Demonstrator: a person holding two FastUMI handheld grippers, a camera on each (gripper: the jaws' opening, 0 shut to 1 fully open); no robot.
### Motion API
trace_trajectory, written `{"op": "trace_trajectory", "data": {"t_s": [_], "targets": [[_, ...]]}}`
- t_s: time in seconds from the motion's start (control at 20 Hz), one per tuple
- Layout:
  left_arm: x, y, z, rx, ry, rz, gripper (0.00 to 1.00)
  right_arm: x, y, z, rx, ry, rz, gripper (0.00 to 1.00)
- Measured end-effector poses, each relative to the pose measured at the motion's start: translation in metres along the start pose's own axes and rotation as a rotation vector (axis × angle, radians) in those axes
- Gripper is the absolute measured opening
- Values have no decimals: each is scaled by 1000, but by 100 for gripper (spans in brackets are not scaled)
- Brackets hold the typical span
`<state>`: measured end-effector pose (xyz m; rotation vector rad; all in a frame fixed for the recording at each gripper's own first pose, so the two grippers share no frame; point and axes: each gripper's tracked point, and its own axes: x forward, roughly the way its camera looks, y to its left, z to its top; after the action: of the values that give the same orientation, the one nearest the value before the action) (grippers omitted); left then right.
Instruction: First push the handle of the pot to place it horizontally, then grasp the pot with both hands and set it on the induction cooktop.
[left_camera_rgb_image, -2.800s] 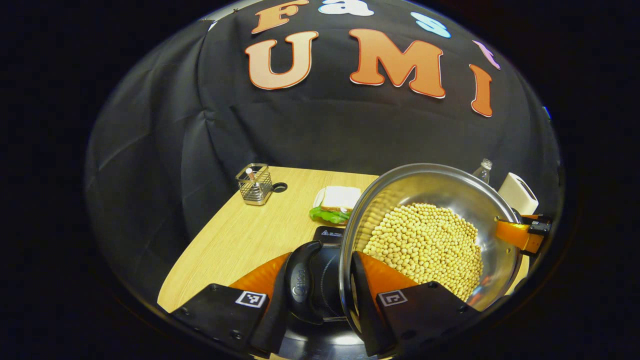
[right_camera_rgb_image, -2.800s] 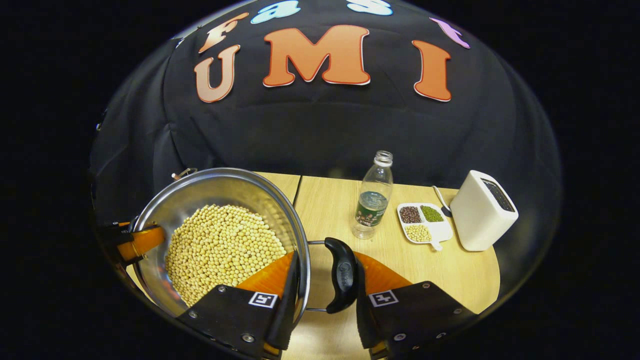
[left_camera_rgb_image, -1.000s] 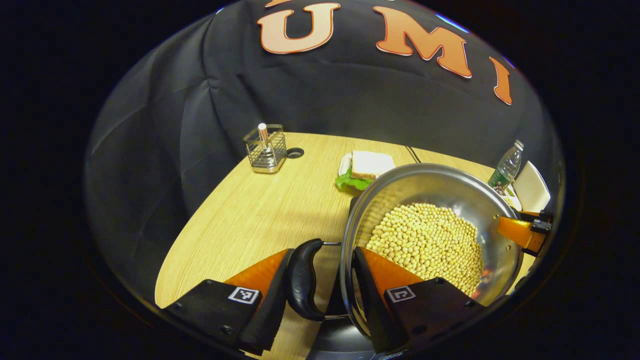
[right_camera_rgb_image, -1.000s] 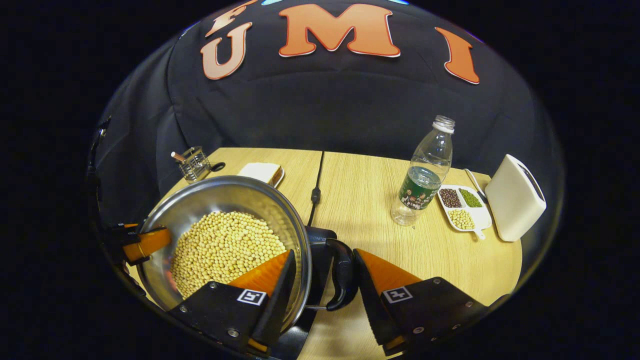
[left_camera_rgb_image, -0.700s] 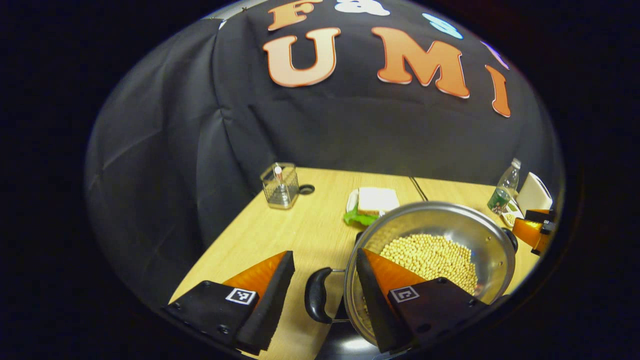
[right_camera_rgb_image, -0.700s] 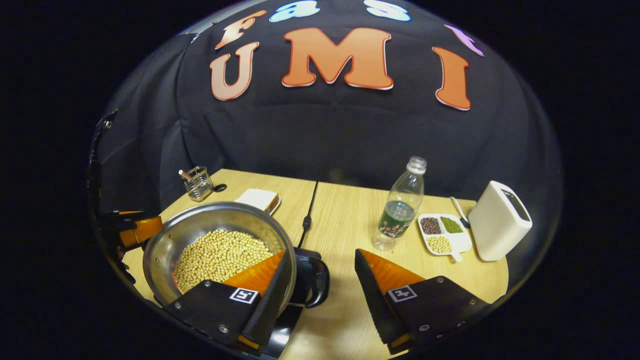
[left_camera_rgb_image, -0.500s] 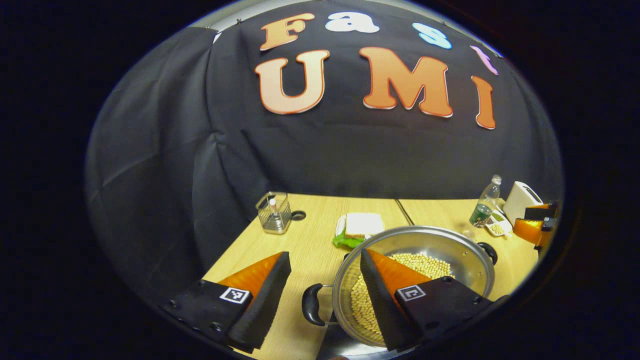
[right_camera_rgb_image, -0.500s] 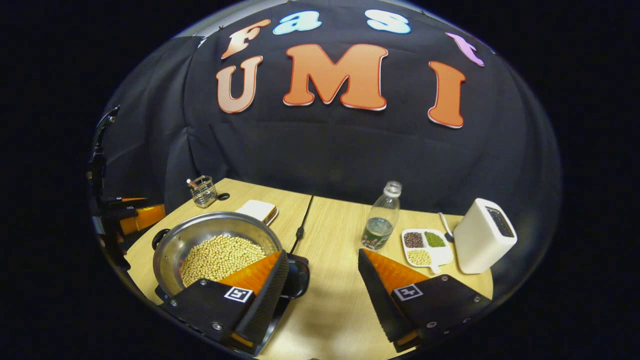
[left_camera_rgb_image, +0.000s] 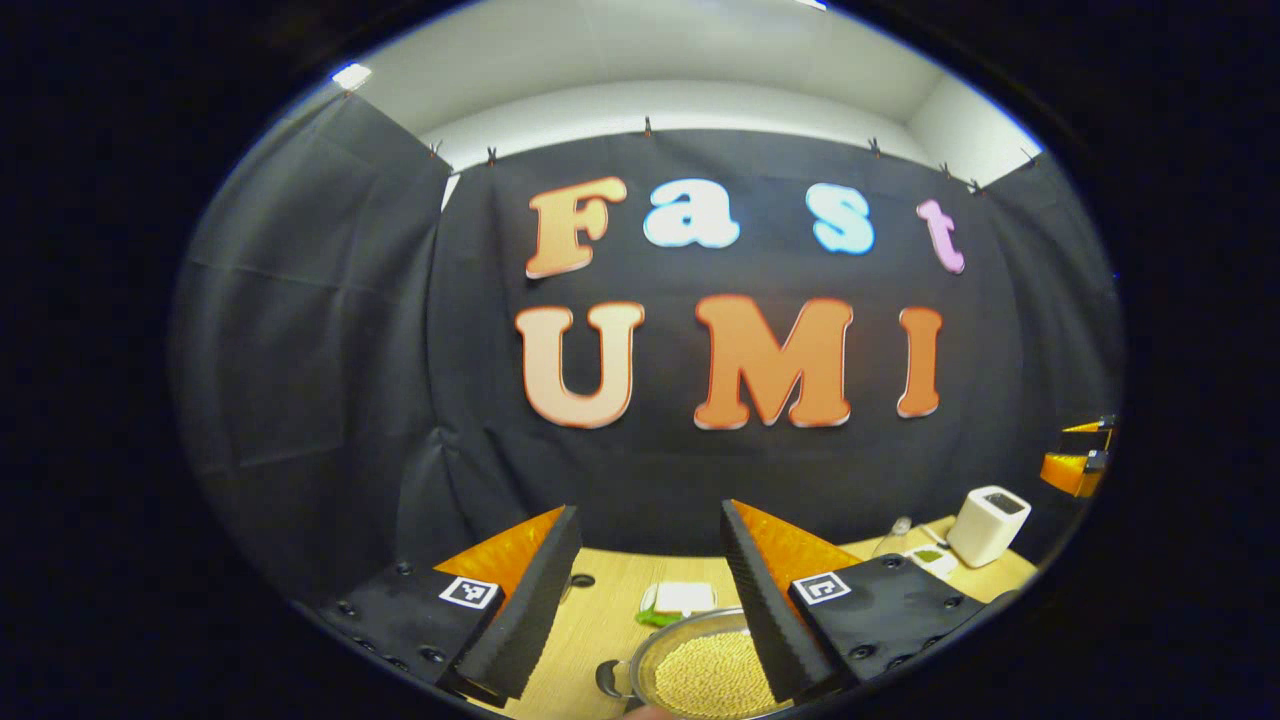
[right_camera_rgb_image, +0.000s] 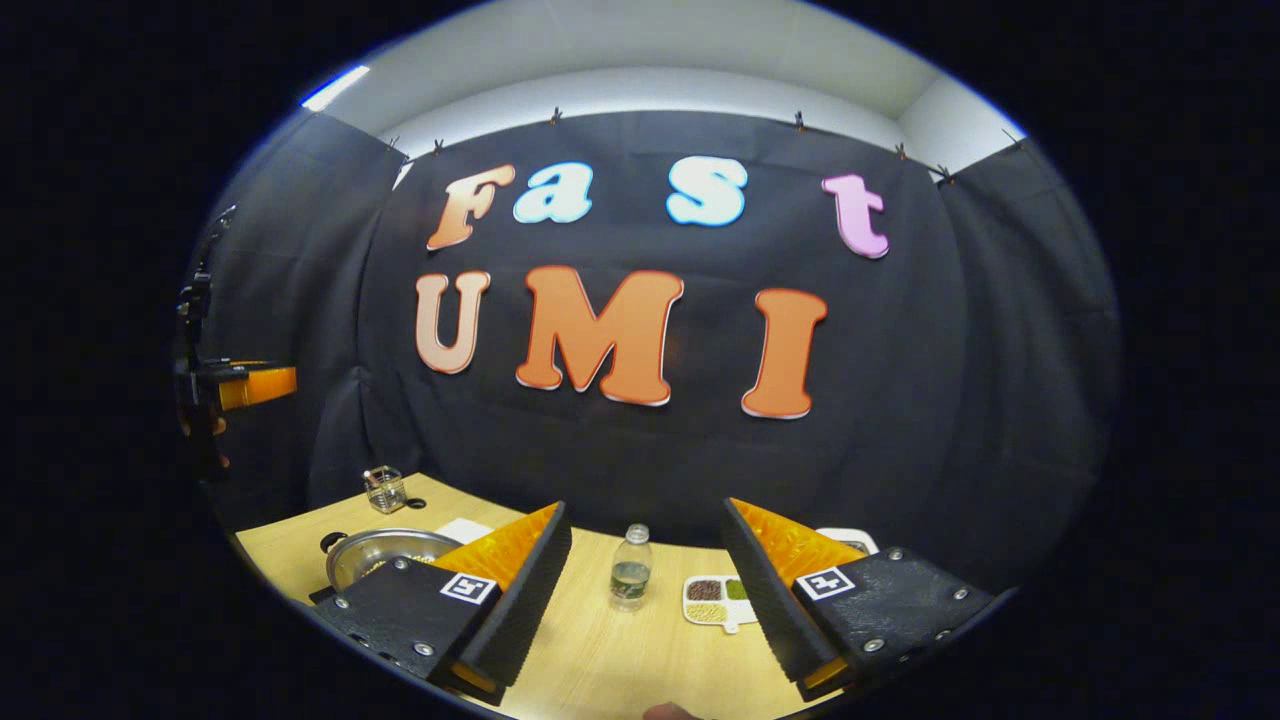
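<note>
Steel pot of soybeans is sitting near the wooden table's front edge while you are holding your left gripper and right gripper spread apart above it.

Left gripper fingers spread apart, nothing held, right gripper likewise, both raised

1. The pot sits near the bench's left edge, beans inside.
2. A wire holder stands behind it at the back left corner.
3. A bottle stands mid-bench; a divided dish lies just right of it.
4. A boxy appliance stands near the right edge.
</note>
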<state>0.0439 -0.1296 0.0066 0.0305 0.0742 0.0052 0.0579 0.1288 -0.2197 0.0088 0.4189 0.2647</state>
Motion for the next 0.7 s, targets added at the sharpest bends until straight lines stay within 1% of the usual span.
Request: {"op": "trace_trajectory", "data": {"t_s": [0.05,0.2,0.25,0.35,0.4,0.45,0.5,0.55,0.6,0.65,0.7], "targets": [[-6,0,23,1,-37,3,95,-11,-10,15,-11,-33,-6,94],[-29,4,79,-6,-121,40,95,-43,-33,65,-44,-126,-42,94],[-37,5,91,-16,-139,48,90,-50,-39,80,-56,-151,-57,94],[-51,3,116,-41,-154,49,99,-65,-49,107,-82,-200,-79,94],[-59,4,127,-52,-168,55,99,-69,-49,116,-94,-214,-66,98],[-68,8,140,-60,-191,60,99,-76,-52,125,-88,-229,-67,97],[-78,10,155,-66,-224,66,99,-78,-56,133,-74,-242,-76,94],[-86,12,169,-65,-252,74,99,-78,-60,141,-68,-250,-78,96],[-93,16,179,-68,-278,96,98,-80,-60,145,-67,-259,-75,97],[-100,22,187,-70,-306,127,98,-83,-59,146,-66,-266,-72,94],[-107,24,192,-67,-316,142,97,-86,-57,150,-57,-276,-73,94]]}}
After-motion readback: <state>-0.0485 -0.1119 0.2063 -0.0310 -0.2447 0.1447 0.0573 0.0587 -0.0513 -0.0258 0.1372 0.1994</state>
